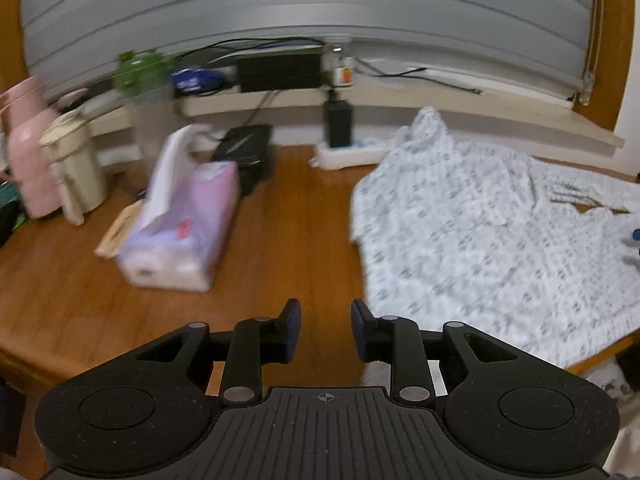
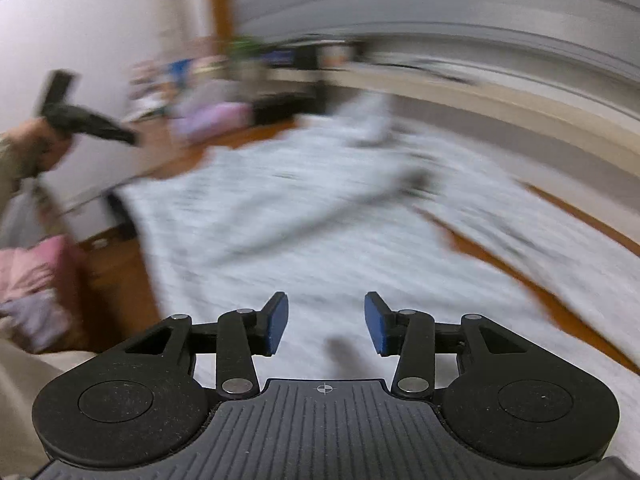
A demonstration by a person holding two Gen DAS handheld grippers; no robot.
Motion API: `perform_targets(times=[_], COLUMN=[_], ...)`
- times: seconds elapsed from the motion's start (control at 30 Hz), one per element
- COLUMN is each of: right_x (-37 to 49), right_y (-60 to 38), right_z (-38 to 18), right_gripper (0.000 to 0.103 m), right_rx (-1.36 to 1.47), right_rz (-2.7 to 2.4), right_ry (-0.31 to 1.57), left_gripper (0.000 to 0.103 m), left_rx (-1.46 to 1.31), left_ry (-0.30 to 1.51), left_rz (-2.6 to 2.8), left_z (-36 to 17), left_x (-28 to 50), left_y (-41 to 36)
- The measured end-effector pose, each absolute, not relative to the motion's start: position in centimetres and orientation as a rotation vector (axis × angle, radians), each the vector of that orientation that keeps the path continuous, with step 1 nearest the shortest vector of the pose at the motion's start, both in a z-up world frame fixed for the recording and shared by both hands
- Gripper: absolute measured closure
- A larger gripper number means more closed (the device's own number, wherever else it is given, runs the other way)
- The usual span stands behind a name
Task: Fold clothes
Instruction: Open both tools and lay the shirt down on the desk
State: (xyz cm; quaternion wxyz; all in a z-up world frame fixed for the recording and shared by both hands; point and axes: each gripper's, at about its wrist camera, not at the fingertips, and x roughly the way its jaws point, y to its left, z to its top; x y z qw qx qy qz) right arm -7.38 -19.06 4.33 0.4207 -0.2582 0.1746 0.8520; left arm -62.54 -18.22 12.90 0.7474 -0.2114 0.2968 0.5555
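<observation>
- Left gripper (image 1: 326, 330): jaws stand narrowly apart with nothing between them; bare wooden table (image 1: 280, 248) shows through the gap.
- Just right of the left jaws and running away to the far right lies the task item, a white patterned shirt (image 1: 492, 240), spread flat on the table, its near edge close beside the right-hand finger.
- Ahead and left of the left jaws: a soft pack of tissues (image 1: 180, 224) in lilac wrapping, one sheet standing up from its slot, with a flat tan item partly under its left side.
- Further left: a cream lidded jug (image 1: 74, 164) and a pink flask (image 1: 28, 144), close together.
- Beyond the tissue pack: a black box-like object (image 1: 246, 148); its type cannot be determined.
- Straight ahead, past the shirt's far corner: a white power strip (image 1: 348, 154) with a black adapter (image 1: 338, 122) standing in it.
- Farthest: a pale ledge with cables, a green-topped container (image 1: 142, 72) and a grey ribbed shutter (image 1: 304, 8).
- Right gripper (image 2: 326, 322): jaws moderately apart, blue pads (image 2: 278, 320) visible, nothing between them. The view is heavily blurred.
- The shirt (image 2: 320, 216) fills the area directly below and ahead of the right jaws, with a strip of table exposed to the right.
- Far left of the right jaws: a hand (image 2: 38, 148) holding the left gripper (image 2: 90, 126); its jaw state is unreadable here.
- Near left: pink folded fabric (image 2: 38, 280), detail not resolvable.
</observation>
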Motion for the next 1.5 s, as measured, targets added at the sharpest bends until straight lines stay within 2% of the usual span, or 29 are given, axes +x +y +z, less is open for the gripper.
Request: perform_targets(times=[0.2, 0.27, 0.5, 0.7, 0.97, 1.03, 1.07, 1.1, 1.27, 1.37, 1.43, 1.47, 1.5], right_x=[4.2, 8.0, 19.6, 25.7, 26.2, 26.0, 25.9, 25.8, 27.7, 29.8, 30.0, 30.0, 30.0], right_y=[-21.3, -23.1, -31.0, -35.2, -34.8, -34.9, -34.9, -34.9, -38.1, -40.2, -40.1, -39.8, -39.5], right_z=[2.9, 2.3, 0.7, -0.1, -1.1, -1.1, -0.9, -0.6, 3.8, 5.2, 4.6, 4.4, 4.3], right_gripper=[0.059, 0.059, 0.059, 0.058, 0.055, 0.062, 0.090, 0.096, 0.099, 0.096, 0.074, 0.058, 0.059], right_rx=[-0.572, -0.537, -0.404, -0.285, -0.272, -0.265, -0.285, -0.304, -0.303, -0.303, -0.346, -0.360, -0.359], right_rz=[1.809, 1.702, 1.321, 1.157, 1.149, 1.185, 1.193, 1.201, 1.113, 1.150, 1.143, 1.103, 1.099], right_ry=[0.463, 0.476, 0.520, 0.588, 0.617, 0.616, 0.609, 0.602, 0.508, 0.604, 0.611, 0.591, 0.585], left_gripper=[0.073, 0.065, 0.065, 0.065, 0.064, 0.063, 0.063, 0.063, 0.063, 0.058, 0.056, 0.056, 0.056], left_rx=[-0.424, -0.403, -0.341, -0.357, -0.365, -0.365, -0.365, -0.366, -0.347, -0.329, -0.313, -0.311, -0.308], left_ry=[0.604, 0.591, 0.582, 0.594, 0.552, 0.547, 0.547, 0.547, 0.559, 0.569, 0.578, 0.579, 0.580], left_rz=[1.074, 1.009, 0.770, 0.701, 0.708, 0.706, 0.705, 0.705, 0.695, 0.675, 0.676, 0.676, 0.677], left_z=[11.9, 11.4, 8.7, 4.7, 2.6, 2.6, 2.8, 2.9, 3.0, 3.0, 3.0, 3.0, 3.0], left_x=[-53.9, -50.0, -35.0, -29.0, -29.6, -29.7, -29.7, -29.8, -29.4, -29.0, -28.8, -28.8, -28.7], left_y=[-14.4, -12.9, -8.8, -6.7, -6.7, -6.8, -6.8, -6.7, -7.0, -7.3, -7.5, -7.5, -7.6])
